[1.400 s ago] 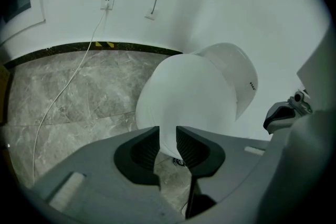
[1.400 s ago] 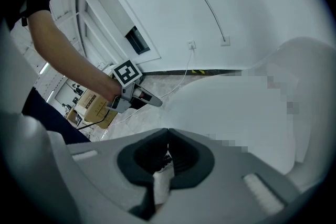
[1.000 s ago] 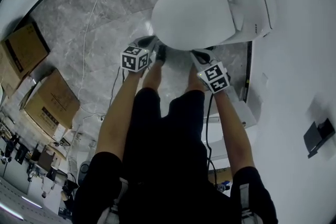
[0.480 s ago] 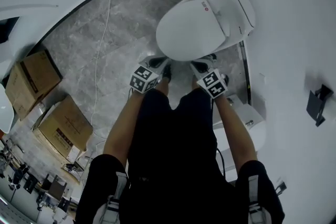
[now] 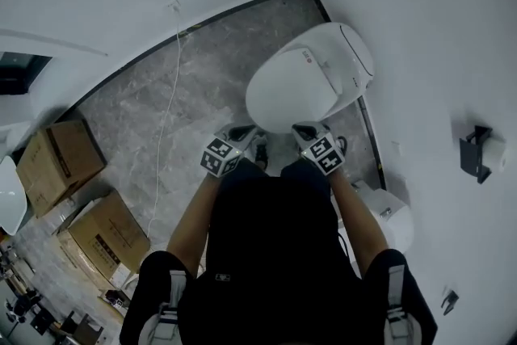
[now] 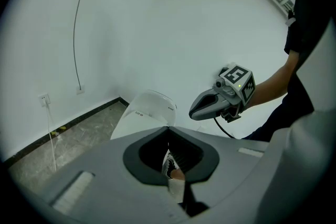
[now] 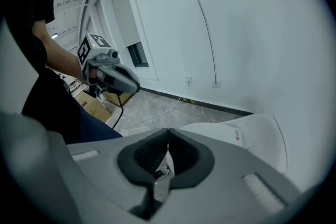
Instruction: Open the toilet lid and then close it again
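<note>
Against the white wall, on the grey marble floor, the white oval toilet [image 5: 343, 52] stands with its smooth white lid [image 5: 295, 89] down, covering the bowl. The left gripper [image 5: 242, 132] and the right gripper [image 5: 305, 129] hang near the lid's front edge without touching it. Each has its jaws pressed together on nothing. Well to the left sit brown cardboard boxes [image 5: 56, 161], flaps shut, contents hidden.

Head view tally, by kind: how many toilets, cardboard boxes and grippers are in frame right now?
Toilet: 1
Cardboard boxes: 2 plainly seen, upper box, lower box
Grippers: 2, left gripper, right gripper, both shut
Total: 5
</note>
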A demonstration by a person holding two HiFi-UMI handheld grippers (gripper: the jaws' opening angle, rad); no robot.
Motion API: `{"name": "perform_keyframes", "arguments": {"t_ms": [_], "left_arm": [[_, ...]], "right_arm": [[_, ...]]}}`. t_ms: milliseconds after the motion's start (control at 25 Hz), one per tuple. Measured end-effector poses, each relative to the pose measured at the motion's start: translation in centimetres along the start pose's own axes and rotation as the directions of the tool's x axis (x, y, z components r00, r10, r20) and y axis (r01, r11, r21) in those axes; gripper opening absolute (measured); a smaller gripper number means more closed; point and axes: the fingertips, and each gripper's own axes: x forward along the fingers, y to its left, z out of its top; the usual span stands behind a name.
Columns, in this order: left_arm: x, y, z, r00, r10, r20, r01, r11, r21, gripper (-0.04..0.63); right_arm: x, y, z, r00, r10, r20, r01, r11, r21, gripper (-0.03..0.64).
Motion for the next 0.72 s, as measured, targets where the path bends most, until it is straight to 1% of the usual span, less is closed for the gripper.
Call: {"name": "perform_keyframes", "arguments": {"t_ms": [360,520,720], "left_arm": [[-2.6,0.9,3.5,0.998,0.003,0.062,-0.004,1.000,0.020,0.011],[-2.3,1.5,4.3,0.998,-0.003,0.060,0.001,0.999,0.034,0.011],[-2.0,1.5,5.6,0.997,-0.011,0.075,0.008,0.999,0.044,0.011]], "right_arm": [[-1.6,-0.8,3.2,0.997,-0.059,0.045,0.059,0.998,0.000,0.003],[-2.3,-1.7,4.3,0.994,-0.084,0.076,0.083,0.996,0.017,0.003],[-2.8,-2.2,4.5,0.991,-0.100,0.091,0.096,0.995,0.041,0.003]]}}
